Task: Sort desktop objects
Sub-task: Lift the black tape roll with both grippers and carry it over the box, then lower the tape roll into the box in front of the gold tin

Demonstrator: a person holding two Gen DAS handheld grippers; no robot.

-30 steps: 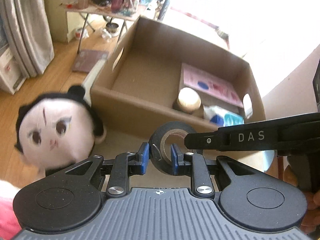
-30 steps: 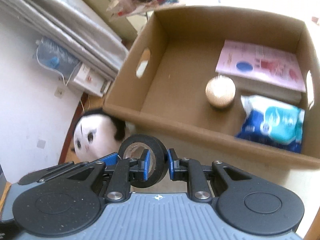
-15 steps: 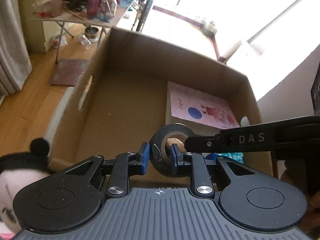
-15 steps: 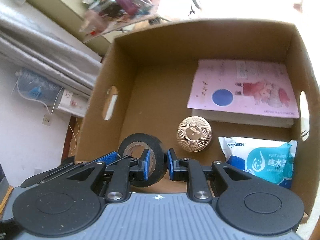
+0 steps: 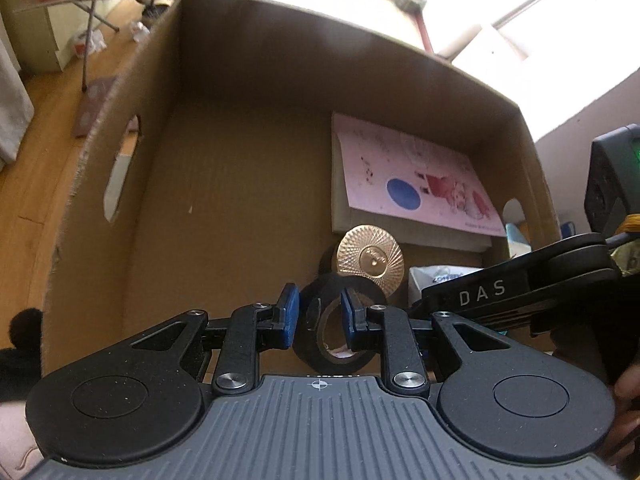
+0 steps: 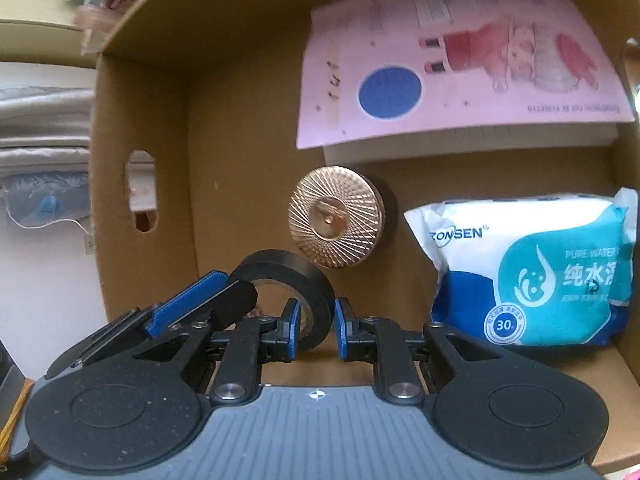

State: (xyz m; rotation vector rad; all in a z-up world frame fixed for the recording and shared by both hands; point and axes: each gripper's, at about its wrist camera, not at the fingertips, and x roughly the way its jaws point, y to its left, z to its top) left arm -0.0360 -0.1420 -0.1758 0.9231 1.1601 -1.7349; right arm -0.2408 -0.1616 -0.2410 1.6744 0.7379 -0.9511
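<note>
Both hand-held grippers hang inside an open cardboard box (image 5: 160,128), tilted downward, and together they carry one roll of black tape (image 5: 338,332). The left hand-held gripper (image 5: 319,318) has its jaws drawn narrow and clamped on the ring's wall, one blue pad outside the roll and the other through its centre hole. The right hand-held gripper (image 6: 316,328) is closed just as narrowly on the opposite part of the same roll (image 6: 298,284), again with one pad inside the ring and one outside; in the left wrist view its black arm marked "DAS" reaches in from the right edge. The tape is held on edge above the box's brown floor, near the front wall, and whether it touches the floor cannot be told. Just behind it sits a round gold-coloured lid (image 6: 334,222) with a fine radiating pattern — close to the roll, partly overlapped by it in the left view. Beyond that lies a pink booklet (image 6: 460,52) with a blue circle and a cartoon figure, resting on a pale flat box. To the right, against the side wall, lies a white-and-teal pack of wet wipes (image 6: 532,264). An oval hand-hole (image 5: 122,172) pierces the box's left wall.
</note>
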